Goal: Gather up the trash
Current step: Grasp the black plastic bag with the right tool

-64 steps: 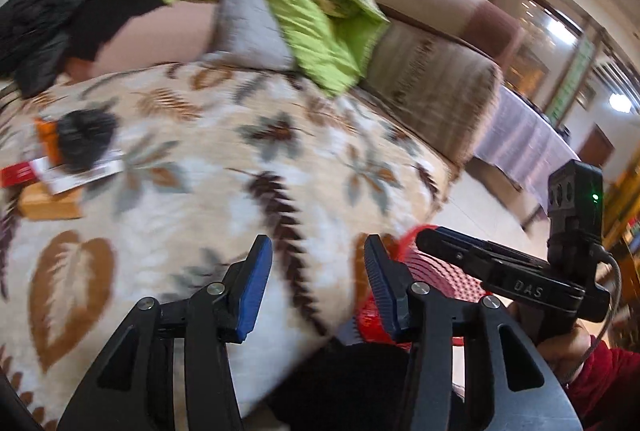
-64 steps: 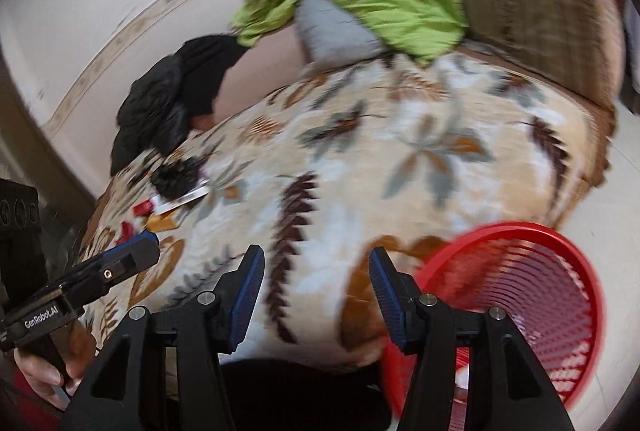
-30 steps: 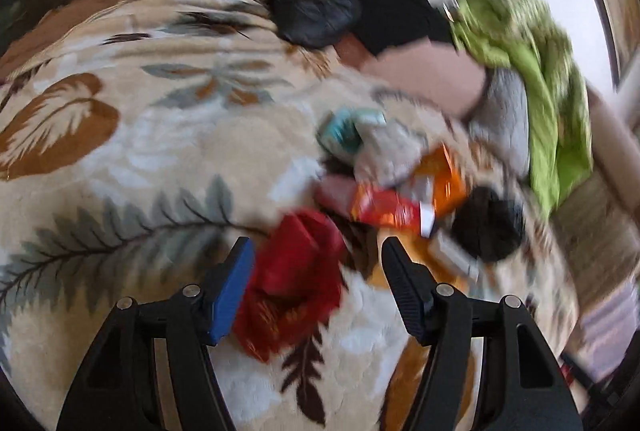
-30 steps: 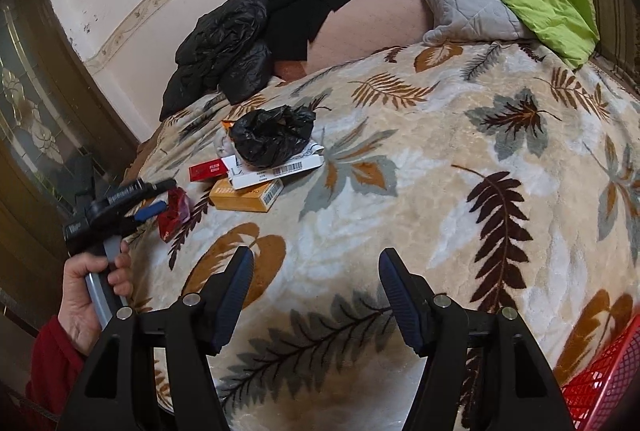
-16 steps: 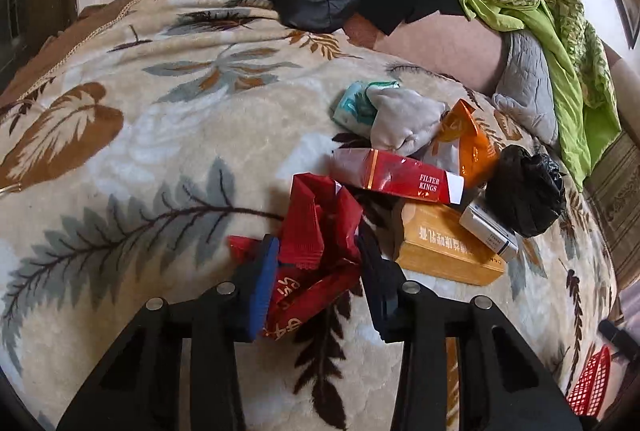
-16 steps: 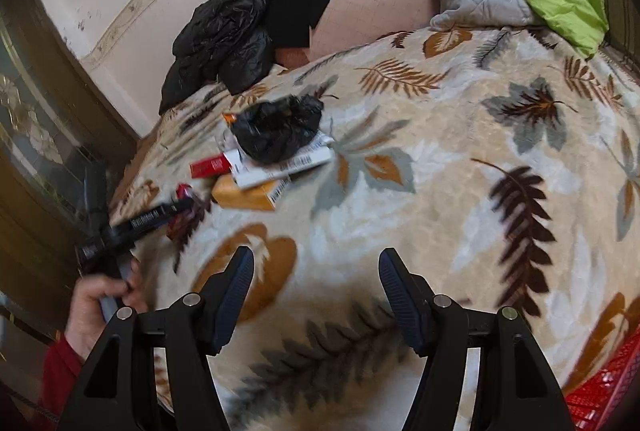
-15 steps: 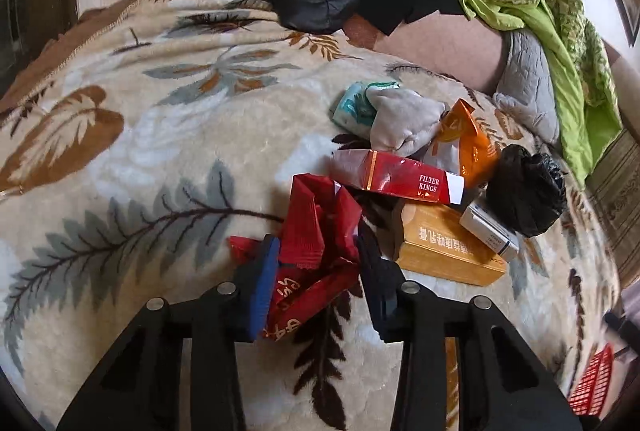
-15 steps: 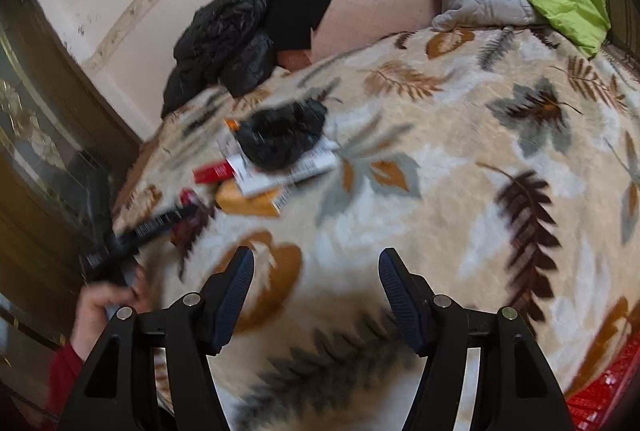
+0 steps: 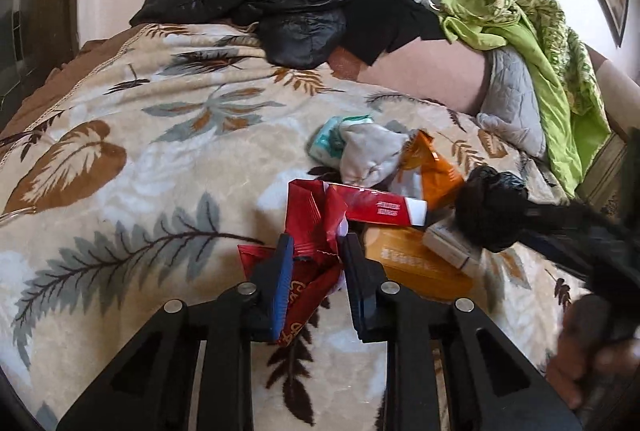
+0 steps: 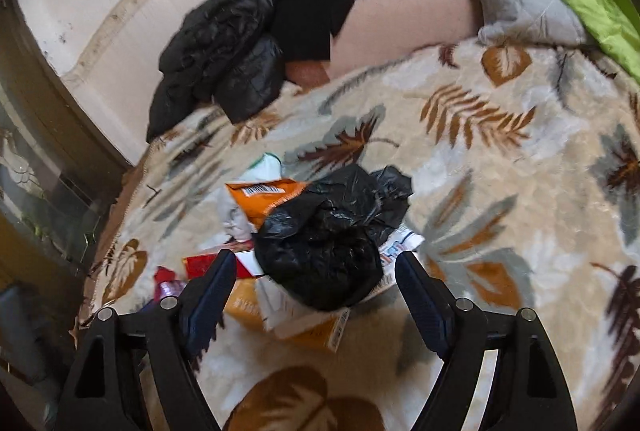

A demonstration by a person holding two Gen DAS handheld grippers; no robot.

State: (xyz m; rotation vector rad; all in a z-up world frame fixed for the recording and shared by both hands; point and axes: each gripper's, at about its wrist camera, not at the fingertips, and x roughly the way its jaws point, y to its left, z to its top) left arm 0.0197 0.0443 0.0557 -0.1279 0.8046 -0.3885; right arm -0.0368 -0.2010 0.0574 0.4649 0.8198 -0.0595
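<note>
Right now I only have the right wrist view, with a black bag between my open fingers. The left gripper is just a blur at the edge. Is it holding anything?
Observer: Yes. The left wrist view shows the left gripper with its jaws closing on a crumpled red wrapper, pads against both sides.
Operator: What's the white blur left of the orange wrapper?
Observer: A crumpled grey cloth. It lies against a teal-and-white packet and touches the orange wrapper.
Operator: How does the red pack lie?
Observer: Flat, white lettering up, with its white end toward the black bag.
</note>
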